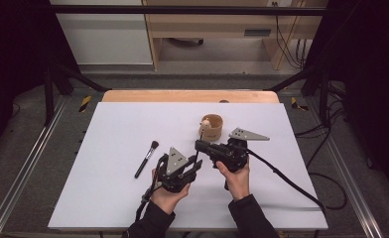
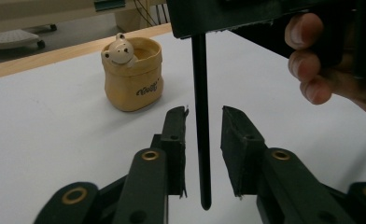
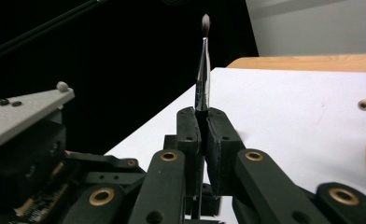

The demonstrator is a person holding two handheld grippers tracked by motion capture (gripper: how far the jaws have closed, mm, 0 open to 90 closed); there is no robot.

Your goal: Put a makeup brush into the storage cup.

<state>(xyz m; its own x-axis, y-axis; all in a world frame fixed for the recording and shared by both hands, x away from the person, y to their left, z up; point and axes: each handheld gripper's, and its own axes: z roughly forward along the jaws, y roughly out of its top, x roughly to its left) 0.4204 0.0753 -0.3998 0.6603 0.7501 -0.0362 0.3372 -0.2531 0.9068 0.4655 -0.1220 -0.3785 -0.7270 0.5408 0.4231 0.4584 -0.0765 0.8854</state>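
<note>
My right gripper [image 1: 203, 146] [image 3: 203, 116] is shut on a thin black brush [image 3: 203, 74] and holds it upright, its small bristle tip on top. The brush's black handle [image 2: 200, 70] hangs down between the pads of my left gripper [image 1: 194, 167] [image 2: 203, 112]. A gap shows on each side of the handle, so the left gripper is open. A tan pot with a small bear figure [image 1: 211, 126] [image 2: 133, 74] stands just behind both grippers. A larger black brush with a pale head [image 1: 147, 158] lies flat on the table to the left of my left hand.
Everything sits on a white table top [image 1: 108, 198] with a wooden strip along its far edge [image 1: 190, 95]. A black cable [image 1: 287, 181] trails from the right gripper toward the table's near right corner. Dark frame bars stand around the table.
</note>
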